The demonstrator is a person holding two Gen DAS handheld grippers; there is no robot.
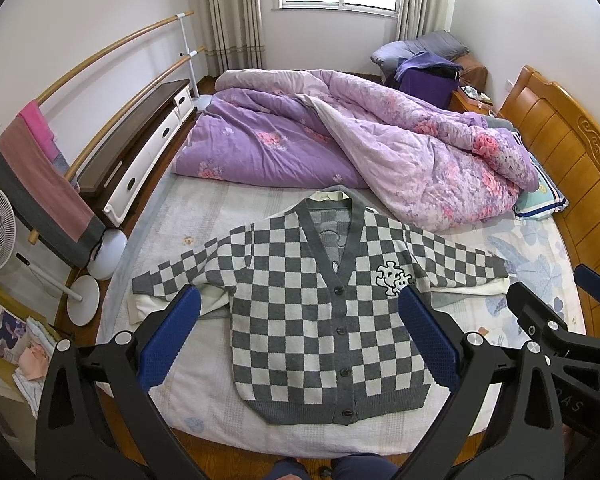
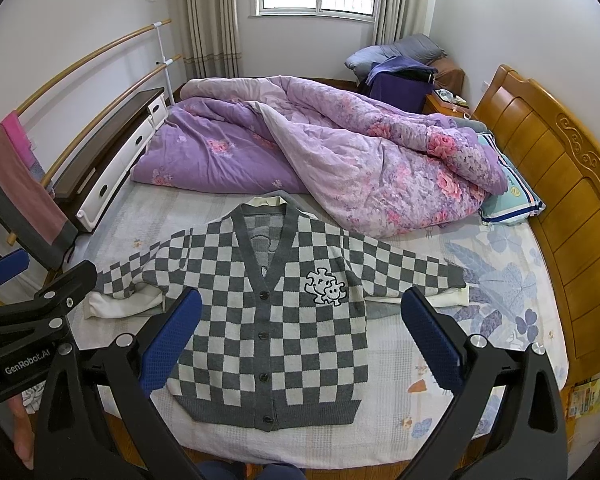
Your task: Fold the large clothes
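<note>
While both hand-held grippers hang released above it, the checkered cardigan [image 1: 324, 312] lies flat on the bed [image 1: 204, 216].

Its hem runs close to the bed's near edge, its sleeves spread sideways, and the collar just meets the purple quilt [image 1: 340, 144]; the left hand-held gripper [image 1: 300, 340] and right hand-held gripper [image 2: 300, 340] hold nothing, with bare sheet beyond each cuff.

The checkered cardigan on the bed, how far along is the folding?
Done: the grey-and-white checkered knit cardigan lies flat, buttoned, sleeves spread on the pale bedsheet. In hand: nothing; the left gripper and right gripper hover open above it. Left: every fold, sleeves first, probably.
</note>
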